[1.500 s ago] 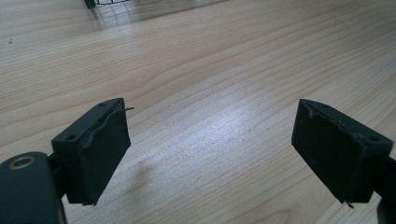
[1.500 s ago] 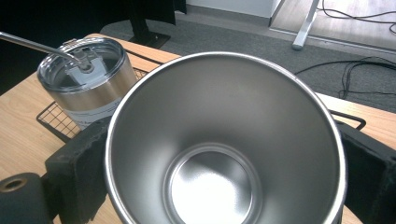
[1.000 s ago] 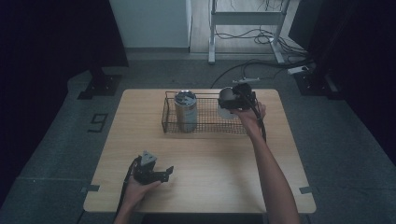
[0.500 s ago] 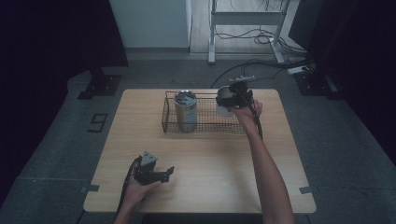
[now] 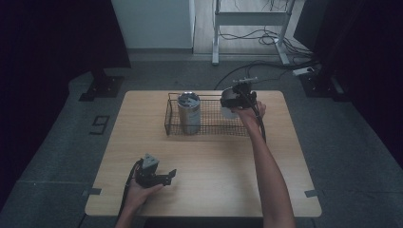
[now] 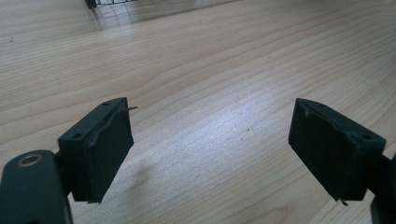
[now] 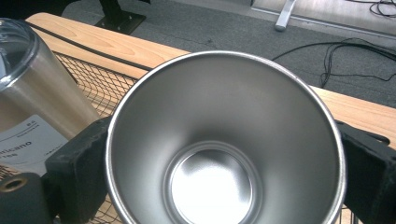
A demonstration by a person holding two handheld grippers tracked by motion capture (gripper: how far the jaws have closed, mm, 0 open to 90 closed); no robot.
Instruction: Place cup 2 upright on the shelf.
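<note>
Right gripper view: our right gripper [image 7: 224, 158] is clamped on the cup [image 7: 243, 93], one black jaw pressed on each side of the steel wall just under the rim. We look straight down into its open mouth, so the cup's long axis runs along the gripper's own line, mouth toward the hand and base away from it, down toward the basket [image 7: 93, 79]. From the high view we judge it roughly upright with some tilt, hanging over the basket's right end and not yet set down. The tumbler [image 7: 42, 93] stands upright in the same basket, near the cup.

We see three ways this could go wrong. The steel is smooth and tapered, so the cup may slide in the pads. Lowered tilted, its base may catch the mesh and tip over. Swung sideways, it could knock the tumbler.

Our left gripper [image 6: 210, 154] rests near the front of the table [image 5: 214, 161], its jaws apart with bare wood between them.
</note>
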